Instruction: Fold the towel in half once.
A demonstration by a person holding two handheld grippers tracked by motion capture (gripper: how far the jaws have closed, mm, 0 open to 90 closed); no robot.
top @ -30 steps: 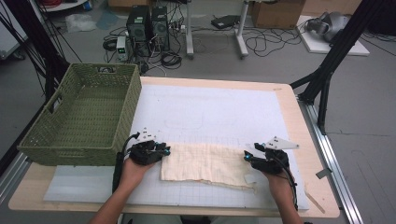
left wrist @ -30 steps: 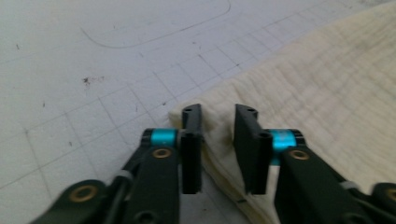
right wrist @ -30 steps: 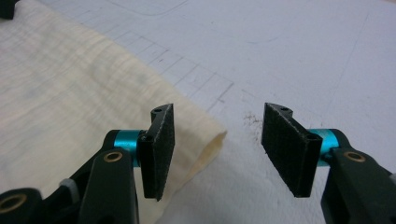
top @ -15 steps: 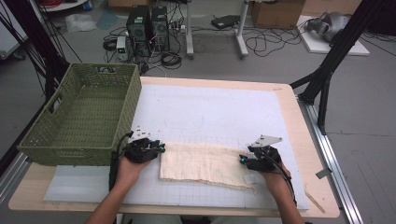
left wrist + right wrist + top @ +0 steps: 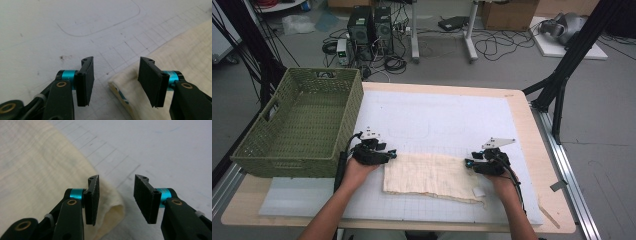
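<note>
A: left gripper (image 5: 388, 154) first; state?

B: jaws spread, nothing between them; in the left gripper view (image 5: 113, 82) the folded corner of the cream cloth (image 5: 175, 62) sits in the gap, low, just off the right-hand pad; not pinched.

A: direction from the tool?

B: cloth runs off to about 2 o'clock in that view; in the high view the gripper sits at the cloth's (image 5: 432, 175) far-left corner, cloth at its 3 o'clock.

A: right gripper (image 5: 468, 163)?

B: also spread, empty; in the right gripper view (image 5: 116, 200) the rolled cloth (image 5: 37, 170) edge passes under the left-hand pad and stops short of the gap's middle; bulk of it lies toward 10 o'clock; bare white mat (image 5: 162, 150) from 12 to 3.

A: long axis?

B: 9-to-3 across the mat (image 5: 437, 120) in the high view, straight between the two tools; each gripper at one far corner, so neither is nearer, it's a two-handed job.

A: basket (image 5: 297, 125)?

B: green wicker, at the left gripper's 10 o'clock, well apart from the cloth; empty as far as I can see.

A: what does the move turn on?

B: my guess; each pair of jaws needs the corner properly between the pads before closing; left is closer to that than right.
</note>
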